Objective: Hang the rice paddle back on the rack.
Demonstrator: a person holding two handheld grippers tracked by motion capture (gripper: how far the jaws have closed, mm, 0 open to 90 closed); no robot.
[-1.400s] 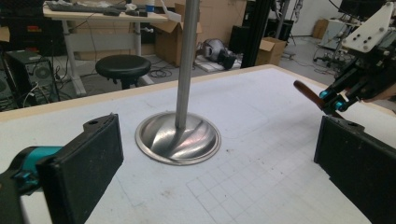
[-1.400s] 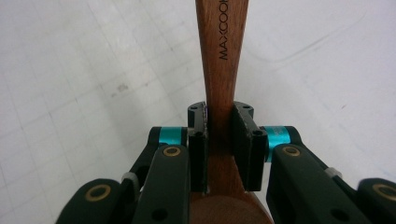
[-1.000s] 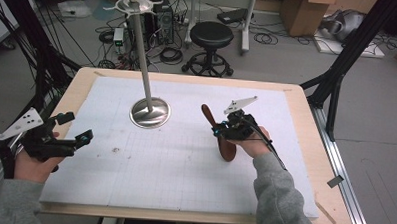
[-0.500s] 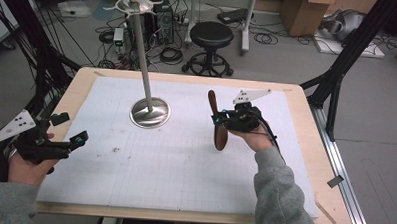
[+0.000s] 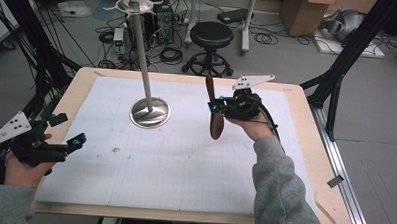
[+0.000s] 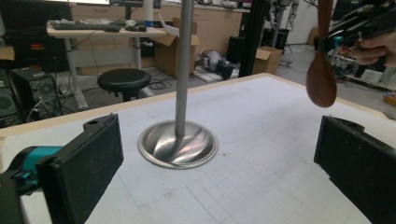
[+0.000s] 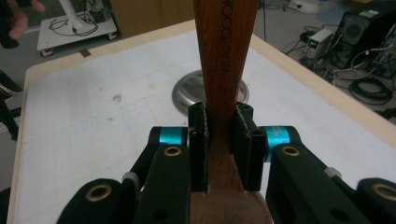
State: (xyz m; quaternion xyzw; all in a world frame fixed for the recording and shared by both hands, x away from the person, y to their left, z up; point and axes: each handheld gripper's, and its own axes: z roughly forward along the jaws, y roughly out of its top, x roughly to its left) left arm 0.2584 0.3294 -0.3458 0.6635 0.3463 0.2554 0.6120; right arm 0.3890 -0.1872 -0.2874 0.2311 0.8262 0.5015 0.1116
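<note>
Right gripper (image 5: pixel 217 108) is clamped on your brown wooden spoon (image 5: pixel 216 123), handle up, above the table's (image 5: pixel 305 146) far right area. Pickup done; hanging it on the steel hook stand (image 5: pixel 149 110) looks left. Left gripper (image 5: pixel 68 132) waits, jaws apart, near the left edge.

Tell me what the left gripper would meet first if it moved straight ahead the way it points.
Probably the metal stand: its base and pole sit between the left gripper and its open jaws' line of sight. The wooden spoon hangs off to the side; depth is uncertain.
</note>
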